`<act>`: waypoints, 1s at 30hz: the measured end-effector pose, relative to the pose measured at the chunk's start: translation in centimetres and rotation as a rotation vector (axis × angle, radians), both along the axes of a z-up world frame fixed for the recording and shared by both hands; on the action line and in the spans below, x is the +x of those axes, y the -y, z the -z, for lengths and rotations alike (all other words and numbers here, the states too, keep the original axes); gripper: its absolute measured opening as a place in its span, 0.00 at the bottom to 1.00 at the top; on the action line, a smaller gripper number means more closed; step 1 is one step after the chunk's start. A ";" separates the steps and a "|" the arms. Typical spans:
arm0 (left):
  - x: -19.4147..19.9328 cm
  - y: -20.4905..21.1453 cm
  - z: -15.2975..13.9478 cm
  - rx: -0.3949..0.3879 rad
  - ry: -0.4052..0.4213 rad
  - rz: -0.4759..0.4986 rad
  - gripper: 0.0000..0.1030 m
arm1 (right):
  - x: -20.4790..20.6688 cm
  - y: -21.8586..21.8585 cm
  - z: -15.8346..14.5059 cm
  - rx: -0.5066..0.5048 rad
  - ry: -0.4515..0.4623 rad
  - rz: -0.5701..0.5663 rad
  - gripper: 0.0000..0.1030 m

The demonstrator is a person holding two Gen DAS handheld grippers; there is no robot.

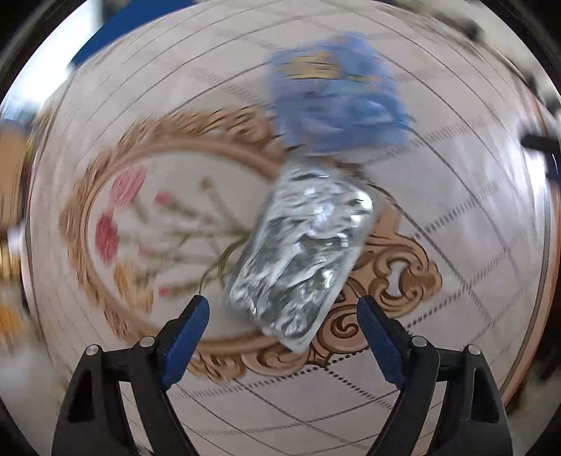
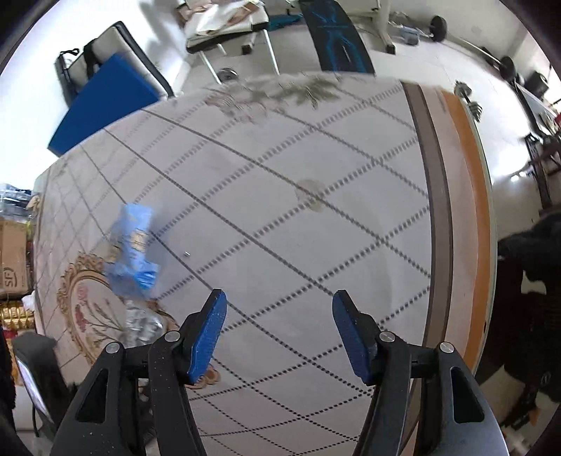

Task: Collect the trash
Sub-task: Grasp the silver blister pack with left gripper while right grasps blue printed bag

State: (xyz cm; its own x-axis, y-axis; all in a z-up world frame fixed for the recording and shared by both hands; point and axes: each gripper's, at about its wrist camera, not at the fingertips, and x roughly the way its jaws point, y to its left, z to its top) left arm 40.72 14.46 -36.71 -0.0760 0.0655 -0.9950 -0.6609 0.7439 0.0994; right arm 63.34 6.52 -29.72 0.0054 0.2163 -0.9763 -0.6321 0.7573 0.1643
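Note:
A crumpled silver foil wrapper (image 1: 301, 256) lies on the patterned tablecloth (image 1: 455, 280), with a crumpled blue wrapper (image 1: 336, 94) just beyond it. My left gripper (image 1: 282, 303) is open, its blue pads either side of the foil's near end, not closed on it. In the right wrist view the blue wrapper (image 2: 133, 252) and the foil (image 2: 143, 322) lie at the left. My right gripper (image 2: 278, 301) is open and empty above bare cloth to their right.
The table's orange edge (image 2: 470, 217) runs down the right. A blue pad on a chair (image 2: 105, 101), a bench (image 2: 228, 31) and dumbbells (image 2: 466, 94) stand beyond the table. Cardboard boxes (image 2: 12, 256) are at the left.

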 end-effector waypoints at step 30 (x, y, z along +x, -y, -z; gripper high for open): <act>-12.2 -9.0 -2.4 0.080 -0.006 -0.412 0.63 | -3.3 -4.8 2.8 -0.001 -0.103 -0.060 0.66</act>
State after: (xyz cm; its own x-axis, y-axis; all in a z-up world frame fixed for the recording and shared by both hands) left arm 28.50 23.50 -34.31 -0.1177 0.1053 -0.9874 -0.9010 0.4068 0.1508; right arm 60.02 11.31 -32.51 -0.1083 0.2124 -0.9712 -0.6563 0.7185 0.2303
